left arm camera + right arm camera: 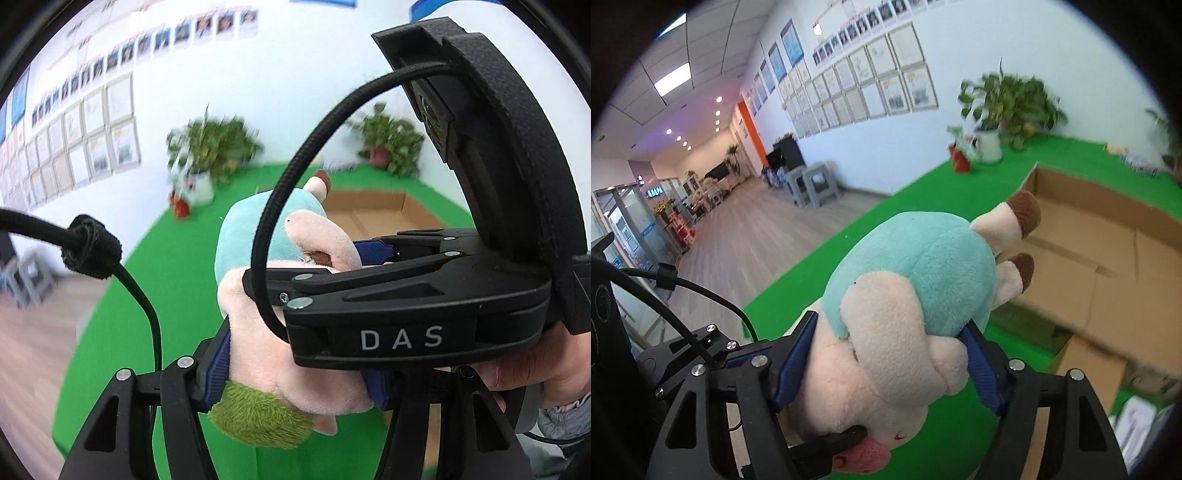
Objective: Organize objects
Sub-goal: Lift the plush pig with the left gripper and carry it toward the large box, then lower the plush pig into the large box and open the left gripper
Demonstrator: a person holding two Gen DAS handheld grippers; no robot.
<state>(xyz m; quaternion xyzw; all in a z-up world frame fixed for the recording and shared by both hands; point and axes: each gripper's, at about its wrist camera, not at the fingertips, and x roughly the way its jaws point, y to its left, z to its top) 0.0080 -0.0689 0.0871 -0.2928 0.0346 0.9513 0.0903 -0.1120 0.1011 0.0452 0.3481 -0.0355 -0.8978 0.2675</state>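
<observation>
Potted plants (1008, 107) and framed papers (871, 85) line the wall.

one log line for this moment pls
left gripper: shut on plush toy | right gripper: shut on plush toy | cardboard box: open, ahead

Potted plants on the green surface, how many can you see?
3 clear: a leafy plant in a white pot, a small red pot beside it, a terracotta-potted plant farther right near the wall. Others may be hidden behind the plush toy.
</observation>
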